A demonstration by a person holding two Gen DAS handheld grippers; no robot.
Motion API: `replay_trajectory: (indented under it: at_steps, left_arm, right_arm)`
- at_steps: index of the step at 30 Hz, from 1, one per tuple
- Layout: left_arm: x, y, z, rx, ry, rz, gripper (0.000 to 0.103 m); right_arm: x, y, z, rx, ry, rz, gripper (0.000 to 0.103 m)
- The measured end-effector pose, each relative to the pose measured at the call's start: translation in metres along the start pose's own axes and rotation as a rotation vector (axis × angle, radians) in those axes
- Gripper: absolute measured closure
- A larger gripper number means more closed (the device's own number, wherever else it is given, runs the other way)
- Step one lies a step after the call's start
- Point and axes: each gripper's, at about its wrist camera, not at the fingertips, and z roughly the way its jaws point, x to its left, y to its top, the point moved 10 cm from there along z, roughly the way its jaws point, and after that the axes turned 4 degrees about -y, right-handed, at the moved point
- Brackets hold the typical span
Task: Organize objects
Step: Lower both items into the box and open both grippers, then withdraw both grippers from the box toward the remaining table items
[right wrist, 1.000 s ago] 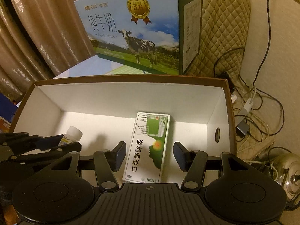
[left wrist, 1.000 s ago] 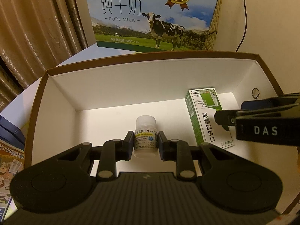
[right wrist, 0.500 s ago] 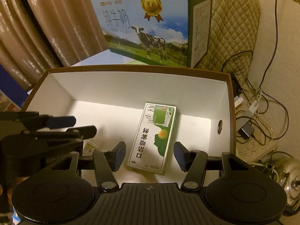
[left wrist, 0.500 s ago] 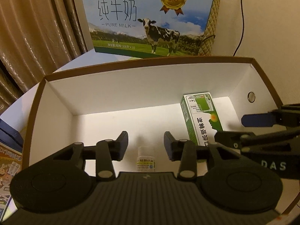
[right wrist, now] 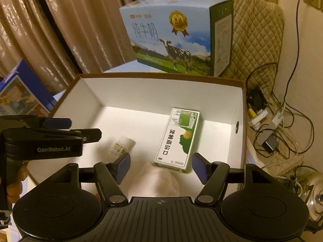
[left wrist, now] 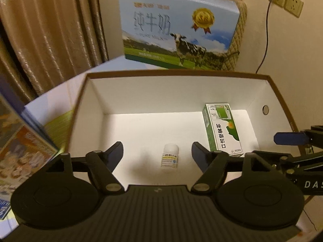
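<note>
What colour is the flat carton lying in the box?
Green and white carton, clearest in the right wrist view.

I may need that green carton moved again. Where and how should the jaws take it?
Judging by its pose, grip the green carton across its two long narrow sides, coming down from above. It lies flat on the floor of the white box, long axis toward the back wall, and both sides look clear.

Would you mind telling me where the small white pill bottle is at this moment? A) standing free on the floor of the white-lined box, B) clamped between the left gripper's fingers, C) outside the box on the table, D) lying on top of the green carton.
A: the pill bottle stands on the floor of the box, clear of the open left gripper and apart from the green carton.
</note>
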Motion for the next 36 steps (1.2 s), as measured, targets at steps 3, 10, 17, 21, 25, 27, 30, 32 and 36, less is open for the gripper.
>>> replay_trajectory:
  at_steps: [3,10,17,21,25,27,30,32,36]
  left_arm:
    - [0.005,-0.001,-0.024,-0.034,0.012,-0.007,0.022]
    - [0.013,-0.015,-0.083,-0.097,0.017,-0.058,0.016]
    - [0.021,-0.044,-0.130,-0.119,0.036,-0.137,0.015]
    - [0.028,-0.061,-0.161,-0.155,0.035,-0.181,0.015]
    - [0.032,-0.083,-0.184,-0.166,0.055,-0.210,0.015]
    - [0.032,-0.095,-0.195,-0.169,0.055,-0.217,0.015]
    - [0.032,-0.113,-0.207,-0.163,0.053,-0.227,0.015]
    - [0.033,-0.125,-0.214,-0.159,0.057,-0.229,0.015]
    - [0.034,-0.144,-0.224,-0.149,0.058,-0.231,0.015]
  right_arm:
    - [0.006,-0.004,-0.015,-0.021,0.021,0.006,0.036]
    - [0.015,-0.017,-0.052,-0.061,0.040,0.018,0.034]
    - [0.024,-0.030,-0.091,-0.107,0.053,0.022,0.034]
    - [0.029,-0.041,-0.109,-0.120,0.052,0.016,0.034]
    - [0.033,-0.056,-0.124,-0.125,0.052,0.008,0.034]
    - [0.033,-0.064,-0.130,-0.123,0.051,0.009,0.034]
    - [0.036,-0.076,-0.139,-0.122,0.049,0.011,0.034]
    - [0.038,-0.084,-0.144,-0.118,0.049,0.013,0.034]
    - [0.045,-0.101,-0.153,-0.109,0.053,0.012,0.034]
